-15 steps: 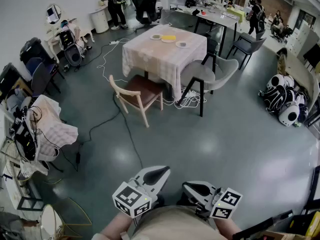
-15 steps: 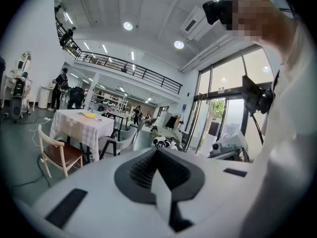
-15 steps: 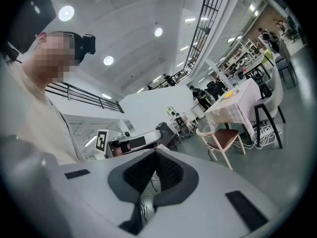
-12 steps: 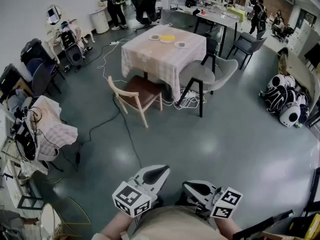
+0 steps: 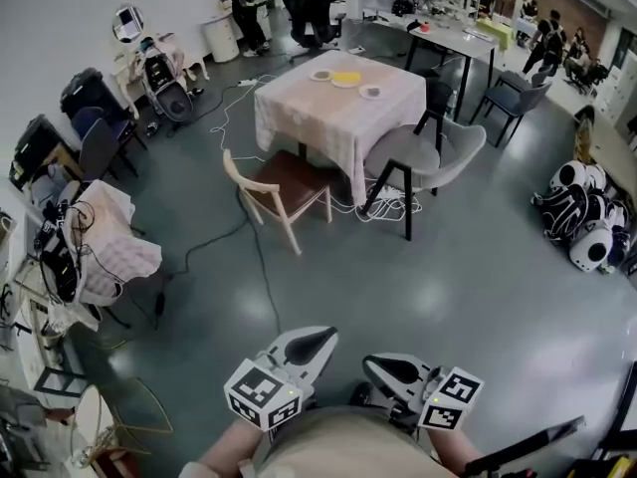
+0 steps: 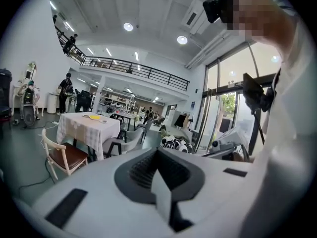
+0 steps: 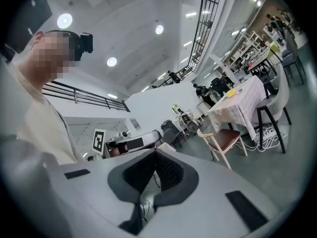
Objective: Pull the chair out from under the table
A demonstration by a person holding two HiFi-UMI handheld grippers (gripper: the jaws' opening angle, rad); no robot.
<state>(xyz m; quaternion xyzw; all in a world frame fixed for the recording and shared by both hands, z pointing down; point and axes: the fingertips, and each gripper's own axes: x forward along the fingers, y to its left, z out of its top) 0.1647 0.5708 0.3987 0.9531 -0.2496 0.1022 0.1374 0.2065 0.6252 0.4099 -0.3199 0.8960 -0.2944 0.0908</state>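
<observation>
A wooden chair (image 5: 283,191) with a brown seat stands at the near left side of a table (image 5: 343,108) covered by a pale checked cloth, with its seat partly under the table's edge. Both show small in the left gripper view, chair (image 6: 63,155) and table (image 6: 89,127), and in the right gripper view, chair (image 7: 225,140) and table (image 7: 243,100). My left gripper (image 5: 317,343) and right gripper (image 5: 384,367) are held close to my body at the bottom of the head view, far from the chair. Both are shut with nothing in them (image 6: 157,151) (image 7: 155,154).
A grey chair (image 5: 430,157) stands at the table's right side. Cables (image 5: 261,267) trail over the grey floor between me and the chair. Cluttered desks and a draped chair (image 5: 100,247) line the left wall. White and black robot shells (image 5: 582,217) lie at right. People stand at the back.
The head view has shifted slightly, so table and chair sit a little further right in the picture. Both grippers keep their place and stay shut.
</observation>
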